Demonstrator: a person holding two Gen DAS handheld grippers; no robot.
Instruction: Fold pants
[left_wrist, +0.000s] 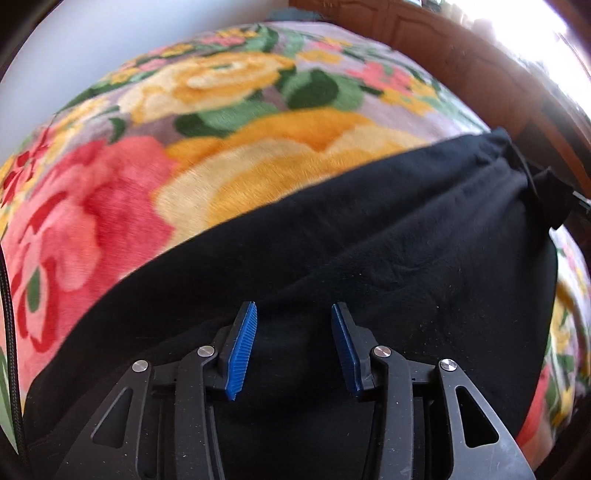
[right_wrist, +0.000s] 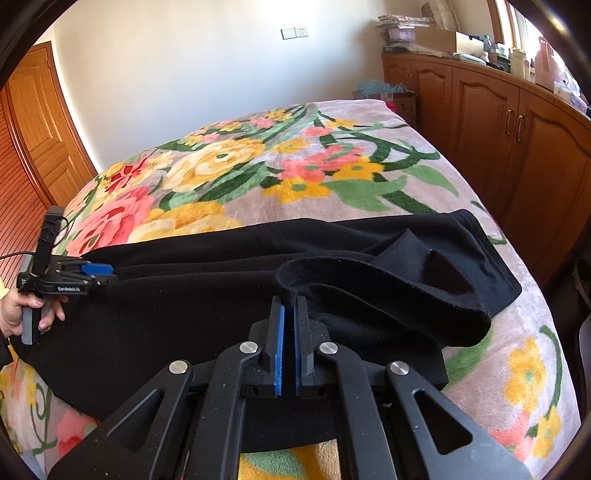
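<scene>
Bedroom: bed under a floral blanket (right_wrist: 314, 173), white wall behind, wooden door (right_wrist: 33, 122) far left, wooden cabinets (right_wrist: 517, 129) along the right. Black pants (right_wrist: 207, 280) lie across the near part of the bed. At their left end, a hand (right_wrist: 16, 308) holds the left claw (left_wrist: 293, 314); its jaws stand partly apart above the cloth, nothing between the blue pads (left_wrist: 240, 354). Right of centre, the right claw (right_wrist: 289, 306) is pinched on a raised fold of the pants.
</scene>
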